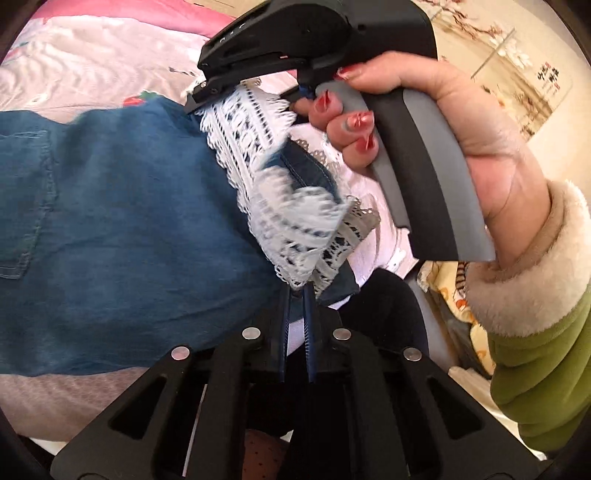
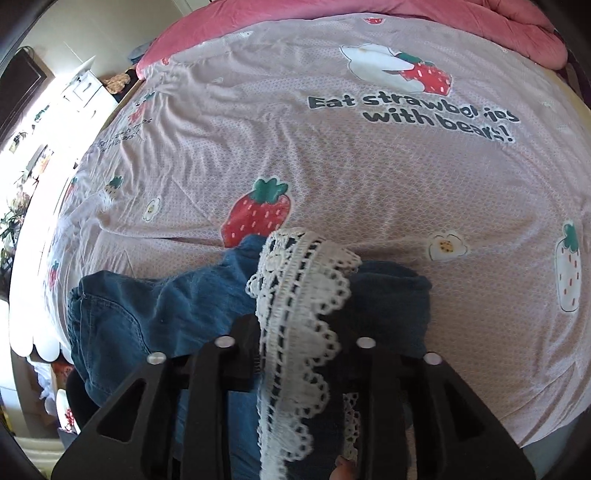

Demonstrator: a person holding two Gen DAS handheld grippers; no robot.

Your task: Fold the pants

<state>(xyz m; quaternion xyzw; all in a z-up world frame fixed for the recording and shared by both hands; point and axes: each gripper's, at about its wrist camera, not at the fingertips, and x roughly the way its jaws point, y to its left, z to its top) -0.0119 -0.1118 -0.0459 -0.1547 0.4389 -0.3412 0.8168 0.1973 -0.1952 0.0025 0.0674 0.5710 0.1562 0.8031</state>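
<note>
Blue denim pants [image 1: 118,229] with white lace hems [image 1: 280,214] lie on a pink strawberry-print bed sheet [image 2: 332,177]. My left gripper [image 1: 299,295] is shut on the lace hem at one leg end. My right gripper [image 1: 207,92] shows in the left wrist view, held by a hand with red nails [image 1: 461,122], and is shut on the same lace hem farther along. In the right wrist view the lace hem [image 2: 295,314] drapes over the right gripper's fingers and hides them, with the denim [image 2: 147,314] bunched behind.
A pink quilt [image 2: 406,18] lies along the far edge of the bed. White furniture and clutter [image 2: 55,110] stand left of the bed. My green sleeve with a fleece cuff [image 1: 535,295] is at the right.
</note>
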